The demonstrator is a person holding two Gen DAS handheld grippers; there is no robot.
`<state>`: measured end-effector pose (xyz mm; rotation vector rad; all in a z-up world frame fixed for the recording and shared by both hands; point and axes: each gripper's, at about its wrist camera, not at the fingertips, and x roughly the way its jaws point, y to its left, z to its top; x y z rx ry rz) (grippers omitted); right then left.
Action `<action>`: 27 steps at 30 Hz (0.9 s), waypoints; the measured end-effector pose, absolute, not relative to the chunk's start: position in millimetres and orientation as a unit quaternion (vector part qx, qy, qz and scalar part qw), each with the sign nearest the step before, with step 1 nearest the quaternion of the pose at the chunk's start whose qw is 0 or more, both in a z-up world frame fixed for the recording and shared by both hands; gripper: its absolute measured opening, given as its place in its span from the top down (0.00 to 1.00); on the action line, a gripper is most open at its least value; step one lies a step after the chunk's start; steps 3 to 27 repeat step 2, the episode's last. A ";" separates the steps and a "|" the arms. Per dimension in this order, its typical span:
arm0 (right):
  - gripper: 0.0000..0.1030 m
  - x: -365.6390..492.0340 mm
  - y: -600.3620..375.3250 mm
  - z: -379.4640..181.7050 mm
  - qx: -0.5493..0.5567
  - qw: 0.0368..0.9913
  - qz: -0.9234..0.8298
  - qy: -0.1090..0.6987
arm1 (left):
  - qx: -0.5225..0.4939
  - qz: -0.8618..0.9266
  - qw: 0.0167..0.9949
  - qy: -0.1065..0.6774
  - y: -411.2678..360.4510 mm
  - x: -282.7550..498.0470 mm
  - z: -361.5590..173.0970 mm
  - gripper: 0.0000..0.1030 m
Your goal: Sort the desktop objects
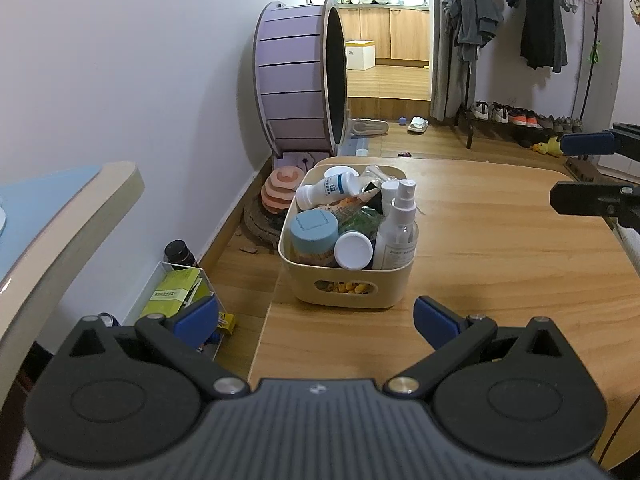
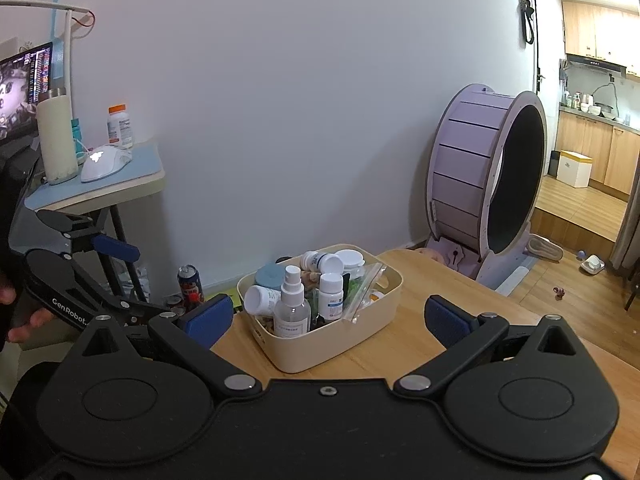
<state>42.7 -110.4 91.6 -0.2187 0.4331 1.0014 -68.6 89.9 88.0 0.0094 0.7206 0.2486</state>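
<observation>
Left gripper (image 1: 314, 318) and right gripper (image 2: 328, 316), fingers apart and empty, both face the bin (image 1: 348, 280) on the tabletop (image 1: 500, 248), where bottles (image 1: 396, 224) sit gathered, consistent with sorting complete or pending.

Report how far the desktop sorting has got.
Done, by the look of it: bottles, the clear spray bottle and a blue-lidded jar all sit in the cream bin, and no loose items show on the wooden table. In hand: nothing; the left gripper and right gripper are both open. Left: nothing visible here.
</observation>
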 end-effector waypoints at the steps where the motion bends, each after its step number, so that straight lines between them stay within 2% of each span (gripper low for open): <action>1: 0.00 43.1 -110.5 91.8 -0.103 0.849 0.475 0.206 | 0.005 0.121 0.928 0.351 90.0 -68.3 87.8 0.00; 27: 0.00 43.3 -110.7 91.9 -0.103 0.850 0.475 0.206 | 0.004 0.120 0.928 0.352 89.9 -68.1 87.7 0.00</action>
